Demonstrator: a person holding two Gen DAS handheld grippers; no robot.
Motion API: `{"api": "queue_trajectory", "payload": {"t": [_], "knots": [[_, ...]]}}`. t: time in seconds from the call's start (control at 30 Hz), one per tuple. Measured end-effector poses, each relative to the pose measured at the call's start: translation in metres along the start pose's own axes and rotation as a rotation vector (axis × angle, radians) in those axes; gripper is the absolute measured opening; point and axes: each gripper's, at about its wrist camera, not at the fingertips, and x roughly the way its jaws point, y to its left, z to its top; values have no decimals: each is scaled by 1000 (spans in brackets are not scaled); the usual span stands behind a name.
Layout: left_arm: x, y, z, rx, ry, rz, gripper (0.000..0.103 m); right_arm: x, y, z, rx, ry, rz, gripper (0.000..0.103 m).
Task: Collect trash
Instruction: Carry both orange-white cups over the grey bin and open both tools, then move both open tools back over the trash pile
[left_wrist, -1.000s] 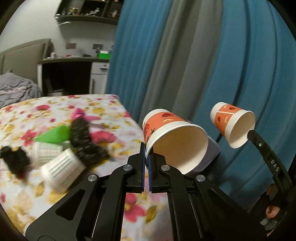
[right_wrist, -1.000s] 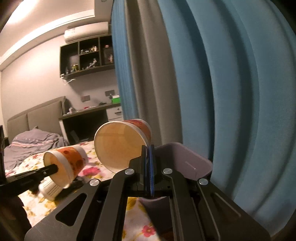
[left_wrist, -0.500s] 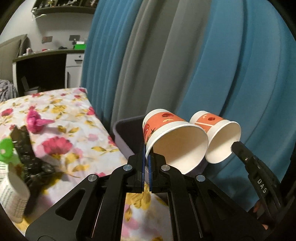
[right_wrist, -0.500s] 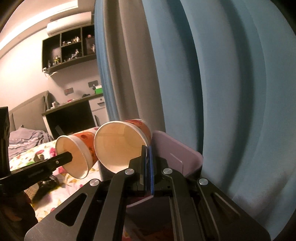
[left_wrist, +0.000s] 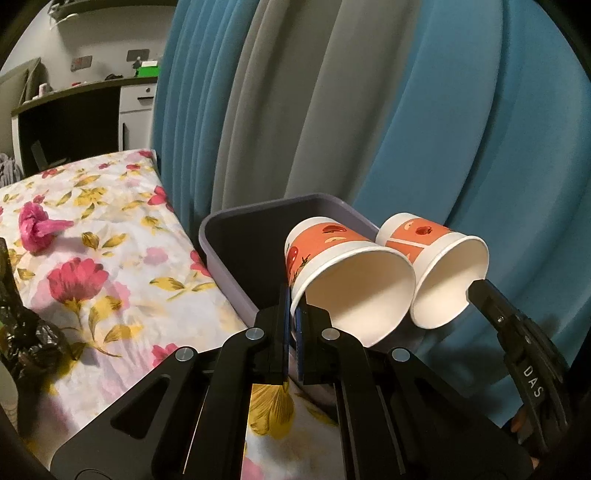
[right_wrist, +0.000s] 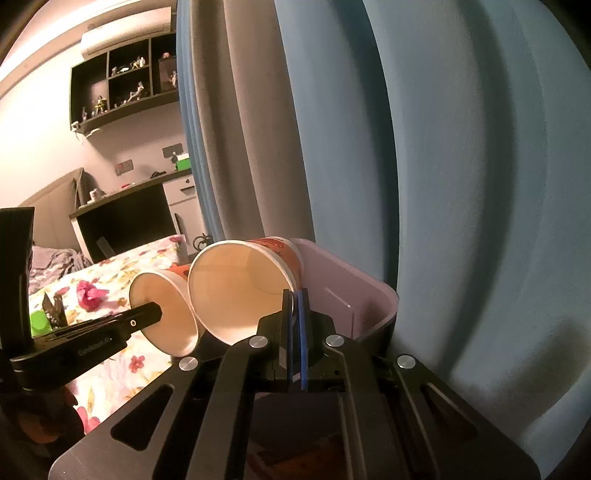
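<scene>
Left cup (left_wrist: 332, 254): orange paper cup with fruit print, white inside, tipped on its side, rim pinched, over the bin's open top.
Right cup (left_wrist: 428, 236): same kind, tipped too, just beside the first.
Bin (left_wrist: 221, 225): purple-grey tub, between bed edge and curtain.

A bed with a floral sheet (left_wrist: 110, 258) carries a crumpled pink scrap (left_wrist: 37, 227) and black crumpled plastic (left_wrist: 22, 328) at its left.

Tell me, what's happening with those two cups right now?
Left gripper shut on one paper cup, right gripper shut on the other cup. Both at the purple bin. Nothing in the way.
</scene>
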Motion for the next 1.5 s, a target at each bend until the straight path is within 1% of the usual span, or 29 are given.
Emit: {"api": "queue_trajectory", "payload": {"t": [0.37, 0.6, 0.63, 0.67, 0.7, 0.73, 0.77, 0.83, 0.87, 0.93, 1.03, 1.13, 1.2, 1.33, 1.4, 1.43, 1.47, 1.5], "knots": [[21, -2, -4, 5, 38, 1, 2, 10, -7, -4, -8, 47, -30, 4], [26, -2, -6, -1, 54, 10, 3, 17, -10, -8, -1, 80, -33, 4], [27, -1, -6, -3, 58, 15, 8, 17, -11, -9, -1, 82, -33, 4], [27, -1, -6, -6, 58, 12, 10, 18, -13, -10, -1, 84, -33, 4], [26, 0, -6, -9, 56, 13, 16, 18, -13, -11, -2, 86, -33, 4], [25, 1, -6, -12, 53, 22, 26, 18, -14, -11, -3, 88, -32, 4], [23, 3, -6, -18, 46, 25, 32, 19, -14, -11, -6, 93, -32, 4], [15, 6, -6, -27, 23, 27, 53, 21, -13, -11, -16, 104, -30, 4], [10, 7, -6, -31, 6, 41, 58, 22, -13, -12, -21, 109, -29, 4], [-2, 12, -5, -47, -27, 72, 77, 24, -13, -13, -26, 118, -30, 4], [-27, 23, -5, -85, -88, 119, 89, 25, -12, -15, -30, 127, -26, 4], [-51, 34, -7, -102, -134, 171, 94, 26, -9, -14, -38, 130, -25, 4], [-67, 42, -10, -111, -154, 201, 95, 28, -8, -15, -43, 133, -21, 4], [-98, 58, -21, -145, -186, 242, 96, 28, -5, -15, -51, 131, -18, 4], [-113, 67, -27, -159, -199, 267, 96, 27, -4, -15, -48, 127, -15, 6], [-118, 70, -29, -164, -206, 277, 97, 26, -3, -14, -46, 126, -14, 11], [-125, 74, -32, -166, -211, 295, 97, 23, -2, -14, -41, 122, -9, 19], [-131, 77, -36, -167, -216, 315, 97, 20, -1, -14, -38, 116, -5, 23]]}}
